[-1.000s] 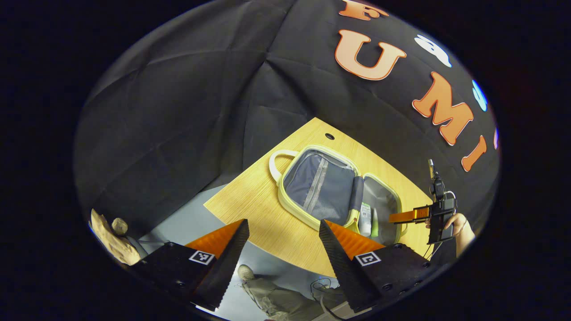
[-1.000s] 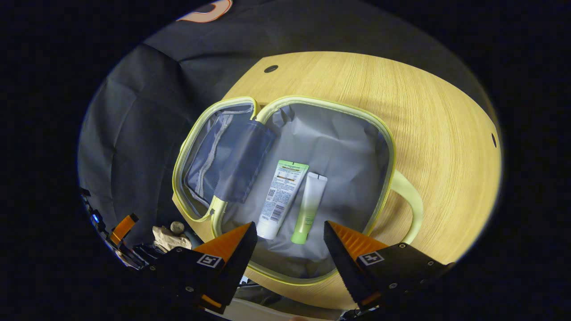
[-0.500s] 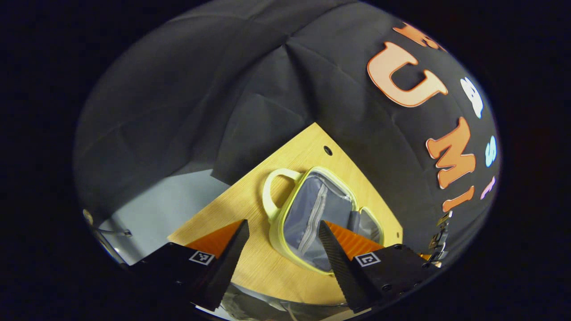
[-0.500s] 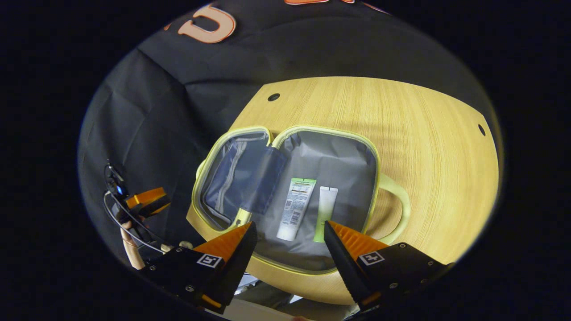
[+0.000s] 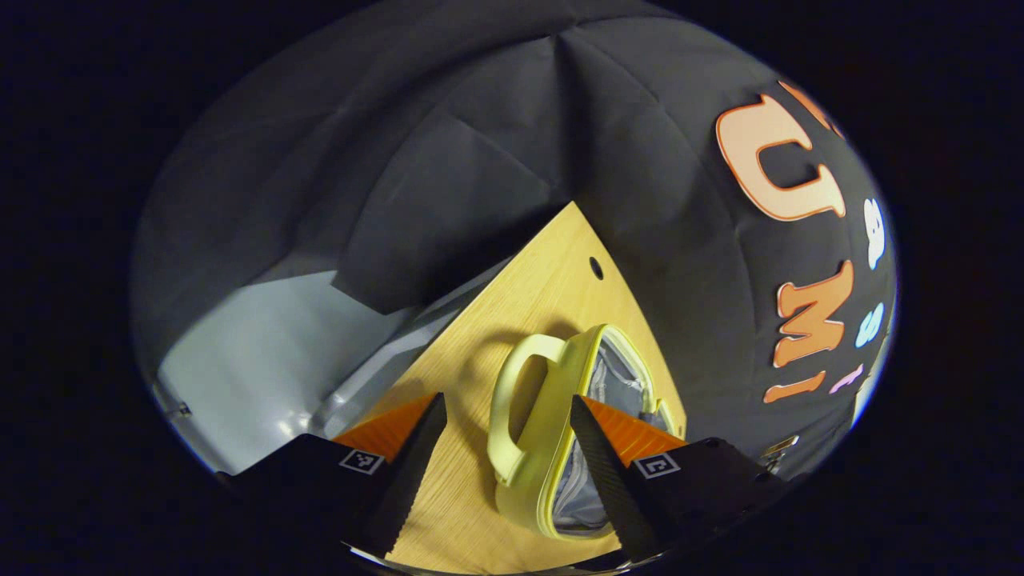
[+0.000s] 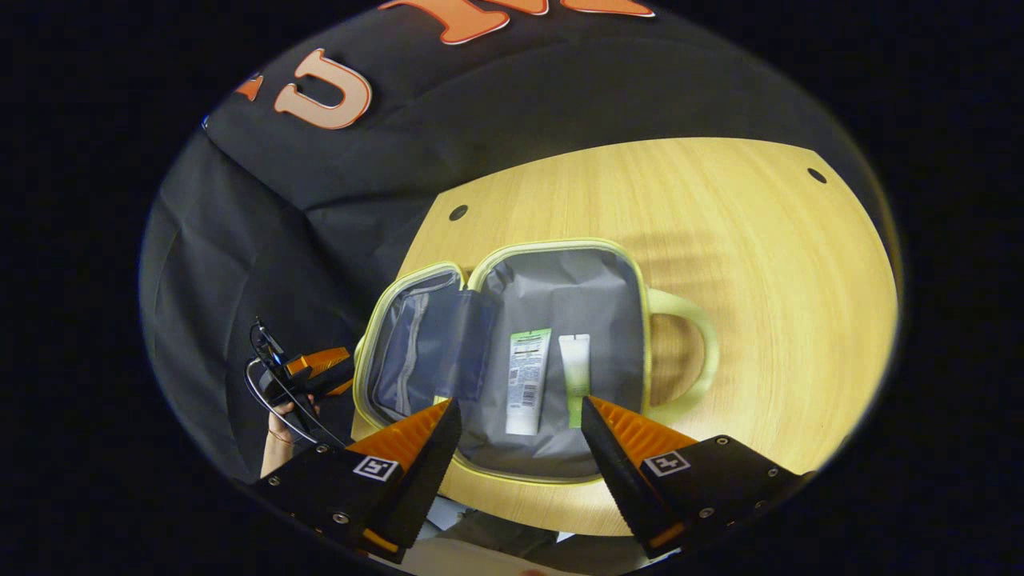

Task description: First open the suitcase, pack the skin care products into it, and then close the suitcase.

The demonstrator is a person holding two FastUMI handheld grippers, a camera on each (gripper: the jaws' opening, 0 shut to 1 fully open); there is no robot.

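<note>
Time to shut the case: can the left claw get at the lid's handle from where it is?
Probably yes. The left claw is open, and the lid's handle lies between its fingers with nothing in the way.

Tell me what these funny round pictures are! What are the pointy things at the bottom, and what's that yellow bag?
A person holds a pair of tongs in each hand, and a little camera rides on each pair. The pointy things are the tongs' own two fingers.

The right gripper view looks down past the right tongs at a wooden table. On it lies a small yellow suitcase, open flat. Inside lie two skin care tubes, a white tube and a green tube, side by side. Farther left you see the person's other hand with the left tongs.

The left gripper view looks past the left tongs, low by the suitcase handle. Both tongs are open and hold nothing.
</note>
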